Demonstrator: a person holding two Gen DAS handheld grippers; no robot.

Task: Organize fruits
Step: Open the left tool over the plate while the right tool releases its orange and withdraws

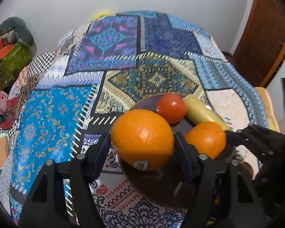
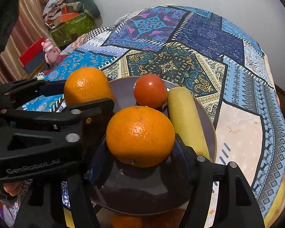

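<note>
A dark brown plate (image 2: 123,191) sits on the patchwork cloth and holds a red tomato (image 2: 150,90) and a yellow banana (image 2: 186,121). My left gripper (image 1: 142,142) is shut on a big orange (image 1: 142,138) with a sticker, just above the plate's (image 1: 152,188) near left part. My right gripper (image 2: 140,142) is shut on a second orange (image 2: 140,135) over the plate's near side. In the left wrist view the second orange (image 1: 206,139) lies to the right, with the tomato (image 1: 171,107) and banana (image 1: 203,114) behind. In the right wrist view the left gripper (image 2: 85,96) holds its orange (image 2: 87,85) at the left.
The table is covered by a blue and gold patchwork cloth (image 2: 180,60). Boxes and clutter (image 2: 70,22) stand at the far left by the wall, with a pink toy (image 2: 50,50). A brown door (image 1: 264,38) is at the right.
</note>
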